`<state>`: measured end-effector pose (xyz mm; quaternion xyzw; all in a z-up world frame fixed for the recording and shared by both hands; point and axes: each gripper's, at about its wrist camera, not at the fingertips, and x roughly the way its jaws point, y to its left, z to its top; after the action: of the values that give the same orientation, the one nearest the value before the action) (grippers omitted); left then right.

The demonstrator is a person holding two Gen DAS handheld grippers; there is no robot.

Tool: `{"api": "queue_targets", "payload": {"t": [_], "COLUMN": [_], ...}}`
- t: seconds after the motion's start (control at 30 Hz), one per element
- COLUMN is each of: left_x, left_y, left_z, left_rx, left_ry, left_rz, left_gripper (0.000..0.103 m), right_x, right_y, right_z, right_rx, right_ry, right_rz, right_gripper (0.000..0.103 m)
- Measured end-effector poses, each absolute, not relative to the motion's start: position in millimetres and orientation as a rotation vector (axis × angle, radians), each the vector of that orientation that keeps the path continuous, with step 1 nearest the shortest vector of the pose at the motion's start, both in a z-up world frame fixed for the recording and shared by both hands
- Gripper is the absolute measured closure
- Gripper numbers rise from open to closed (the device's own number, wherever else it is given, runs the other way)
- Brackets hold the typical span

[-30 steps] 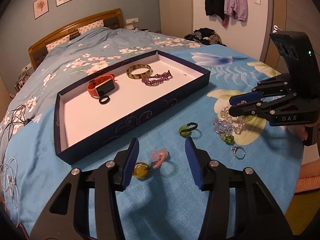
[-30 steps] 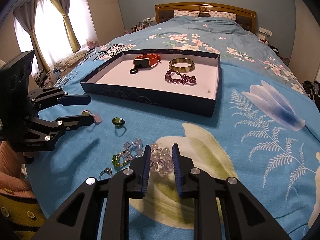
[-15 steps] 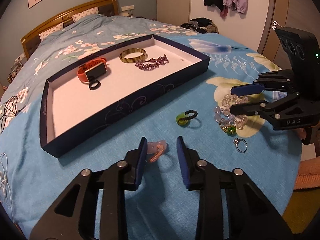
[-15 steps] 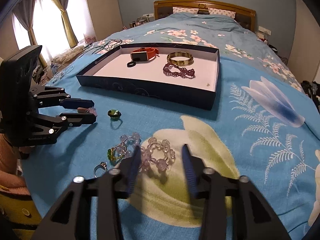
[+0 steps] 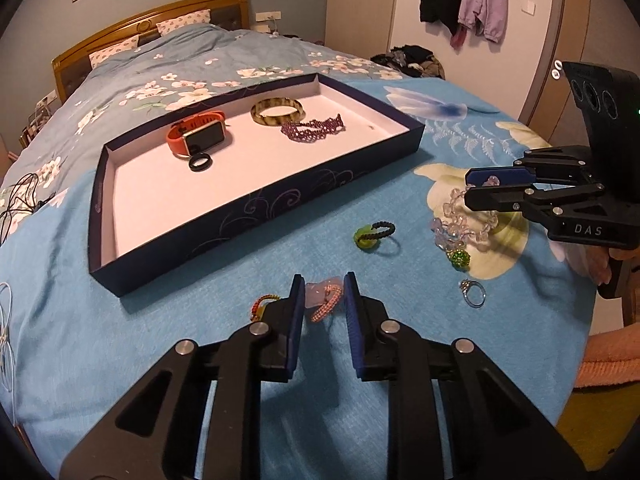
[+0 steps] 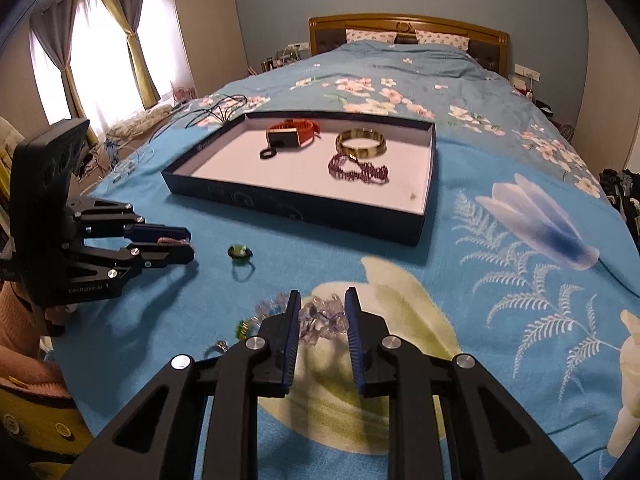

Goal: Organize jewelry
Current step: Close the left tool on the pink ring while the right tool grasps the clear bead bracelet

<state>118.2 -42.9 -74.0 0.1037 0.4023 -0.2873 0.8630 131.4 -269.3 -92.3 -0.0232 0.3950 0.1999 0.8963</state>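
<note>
A dark blue tray on the bed holds an orange watch, a black ring, a bangle and a purple bracelet. My left gripper is closed around a pink bracelet lying on the bedspread. My right gripper is closed around a clear bead bracelet; it also shows in the left wrist view. A green ring, a green bead, a silver ring and an orange cord charm lie loose.
The bed edge runs close on the right in the left wrist view. Cables lie on the bed left of the tray. A wooden headboard stands at the far end.
Both grippers moved forward and narrowed: the left onto the pink bracelet, the right onto the clear bead bracelet after opening briefly.
</note>
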Motion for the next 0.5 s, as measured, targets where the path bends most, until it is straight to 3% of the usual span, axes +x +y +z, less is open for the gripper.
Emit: {"api": "queue_targets", "payload": {"t": [0.5], "left_x": [107.7], "left_y": [-38.2], "left_z": [-48.9], "left_rx": [0.160], "left_ry": [0.760], "left_rz": [-0.587], "left_gripper": [0.083], "right_x": [135.0], "right_y": [-267.8], "right_z": [-63.1], "right_rx": [-0.014], "right_ry": [0.734], "right_rz": [0.433], "right_gripper": [0.083]}}
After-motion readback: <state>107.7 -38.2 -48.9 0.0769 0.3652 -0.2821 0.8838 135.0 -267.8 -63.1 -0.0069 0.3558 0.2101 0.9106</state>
